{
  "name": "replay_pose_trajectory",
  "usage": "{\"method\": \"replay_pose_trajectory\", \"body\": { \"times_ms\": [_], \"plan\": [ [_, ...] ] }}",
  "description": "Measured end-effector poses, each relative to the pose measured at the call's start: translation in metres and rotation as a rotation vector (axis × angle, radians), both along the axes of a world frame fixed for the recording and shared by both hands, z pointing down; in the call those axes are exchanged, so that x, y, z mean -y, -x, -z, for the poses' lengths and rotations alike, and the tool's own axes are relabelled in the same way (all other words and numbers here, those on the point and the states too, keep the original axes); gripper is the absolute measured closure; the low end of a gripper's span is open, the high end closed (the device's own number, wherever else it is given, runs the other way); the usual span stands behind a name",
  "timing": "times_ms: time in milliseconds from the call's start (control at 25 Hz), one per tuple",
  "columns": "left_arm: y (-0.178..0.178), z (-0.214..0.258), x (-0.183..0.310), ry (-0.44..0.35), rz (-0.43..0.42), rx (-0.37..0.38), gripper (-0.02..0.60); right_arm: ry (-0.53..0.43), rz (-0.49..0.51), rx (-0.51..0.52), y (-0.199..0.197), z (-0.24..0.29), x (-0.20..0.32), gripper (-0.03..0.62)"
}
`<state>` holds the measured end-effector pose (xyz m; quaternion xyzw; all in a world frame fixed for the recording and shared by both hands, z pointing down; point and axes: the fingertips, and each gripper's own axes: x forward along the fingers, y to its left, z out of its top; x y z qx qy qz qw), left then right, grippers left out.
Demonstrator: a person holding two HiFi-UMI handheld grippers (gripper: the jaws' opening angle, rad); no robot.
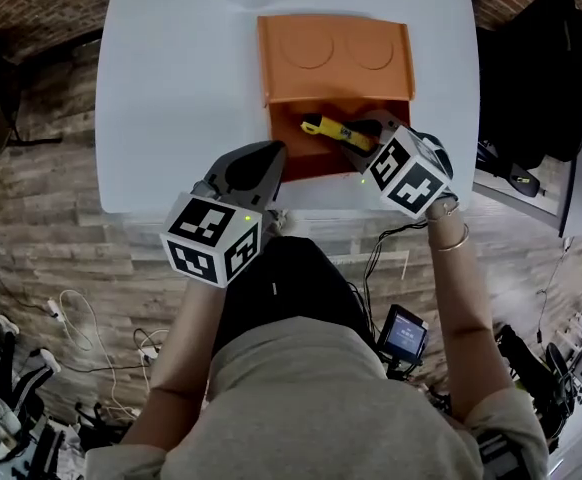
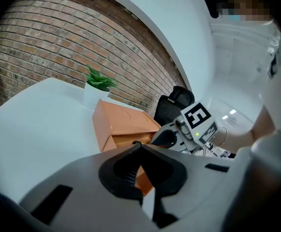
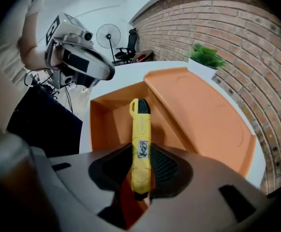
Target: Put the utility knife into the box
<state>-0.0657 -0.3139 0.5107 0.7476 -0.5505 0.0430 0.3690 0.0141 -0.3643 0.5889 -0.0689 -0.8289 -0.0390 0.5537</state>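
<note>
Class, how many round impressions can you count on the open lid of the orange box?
2: a left circle and a right circle, side by side on the lid. None appear hidden.

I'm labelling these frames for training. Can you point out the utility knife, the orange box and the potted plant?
utility knife (image 3: 141,129): right gripper view, on the middle of its yellow handle.
box (image 1: 336,68): head view, on its folded-back lid.
plant (image 2: 99,82): left gripper view, on its green leaves.
</note>
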Motion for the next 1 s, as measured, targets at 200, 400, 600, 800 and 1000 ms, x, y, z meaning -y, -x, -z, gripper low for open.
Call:
{"method": "replay_pose_trajectory", "body": {
  "times_ms": [200, 400, 600, 800, 1000],
  "plan": [
    [0.001, 0.001, 0.006, -0.010, 0.016, 0.003, 0.575, -0.015, 0.015, -0.053, 0.001, -0.012, 0.003, 0.480],
    [-0.004, 0.002, 0.008, -0.009, 0.008, -0.005, 0.575, -0.008, 0.006, -0.056, 0.002, -0.016, 0.001, 0.479],
    [-0.005, 0.003, 0.010, -0.013, 0.005, -0.002, 0.575, -0.025, 0.025, -0.069, 0.003, -0.022, -0.001, 0.479],
    [-0.005, 0.006, 0.008, -0.018, 0.003, 0.007, 0.575, -0.030, -0.013, -0.056, 0.004, -0.022, 0.000, 0.475],
    [-0.004, 0.011, 0.002, -0.020, -0.018, 0.023, 0.575, -0.048, -0.082, 0.031, 0.011, -0.005, 0.002, 0.419]
  ]
}}
